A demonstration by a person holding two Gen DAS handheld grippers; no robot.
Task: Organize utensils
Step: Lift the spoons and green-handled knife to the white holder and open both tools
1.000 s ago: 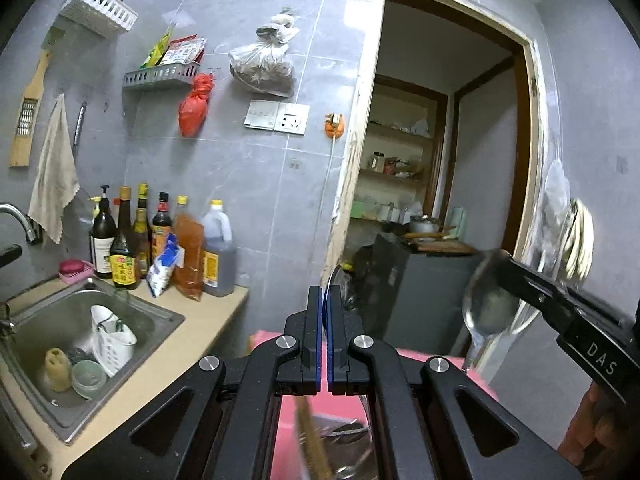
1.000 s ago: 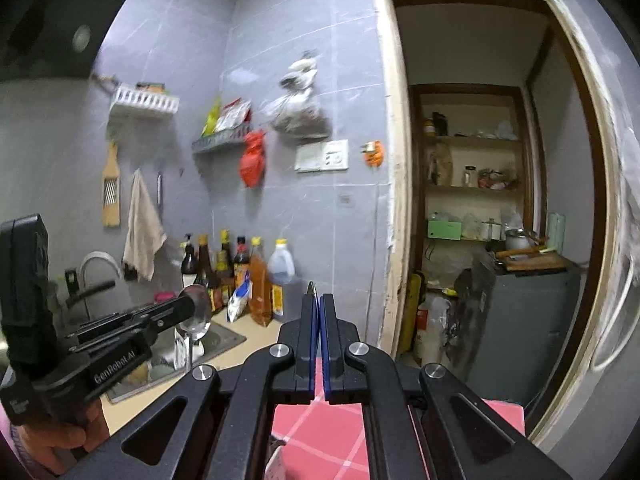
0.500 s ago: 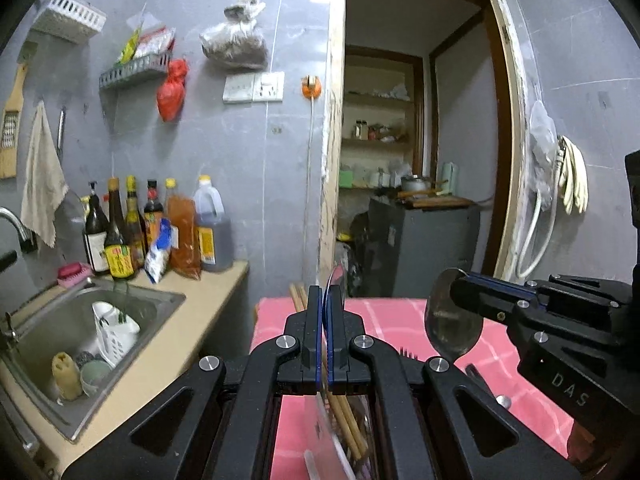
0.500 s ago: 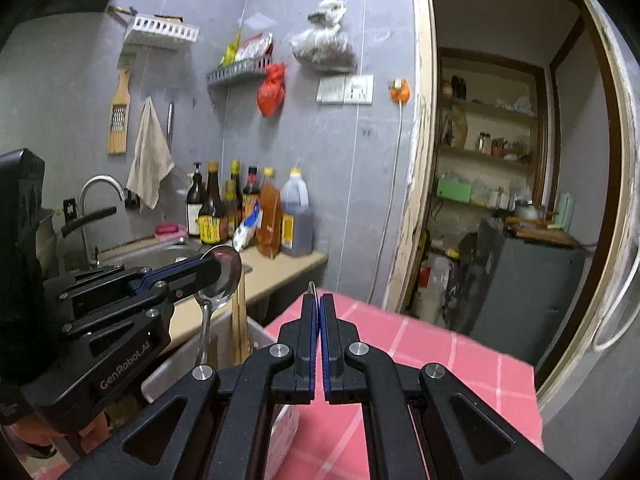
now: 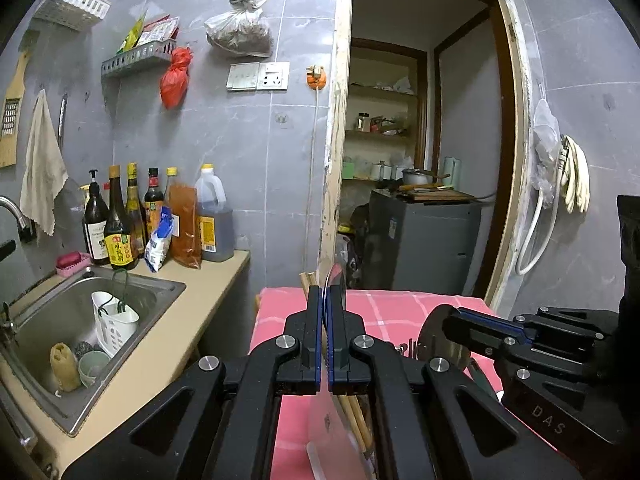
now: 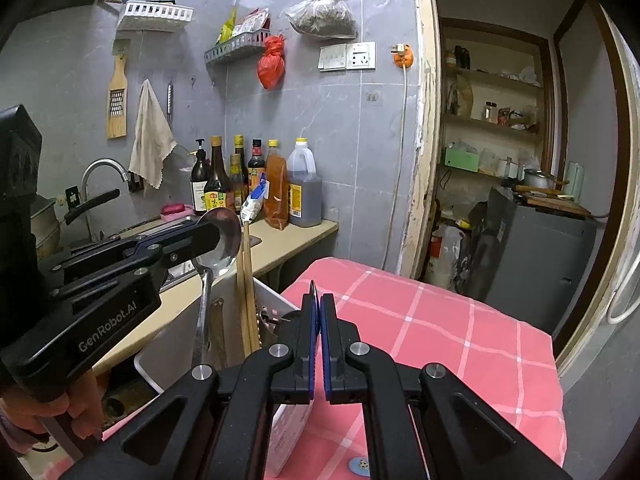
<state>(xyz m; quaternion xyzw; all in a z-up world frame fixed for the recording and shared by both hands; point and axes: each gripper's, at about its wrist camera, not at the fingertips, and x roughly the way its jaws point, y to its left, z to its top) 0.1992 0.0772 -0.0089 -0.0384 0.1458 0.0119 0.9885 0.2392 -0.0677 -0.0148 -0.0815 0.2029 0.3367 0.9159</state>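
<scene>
In the left wrist view, the left gripper is pinching shut on the left spoon by its bowl, seen edge-on, with the handle dropping below the fingers toward the chopsticks. The right gripper is hovering close by, clamping the right spoon. Two tools this near could knock together. In the right wrist view, the right gripper is closing on a thin sliver of the right spoon, just above the holder on the pink-clothed counter. The left gripper is holding the left spoon above the holder, its handle reaching down inside beside the chopsticks. A smooth bowl gripped like this is likely to pivot or slip, and a handle snagging the rim could be tipping the holder.
</scene>
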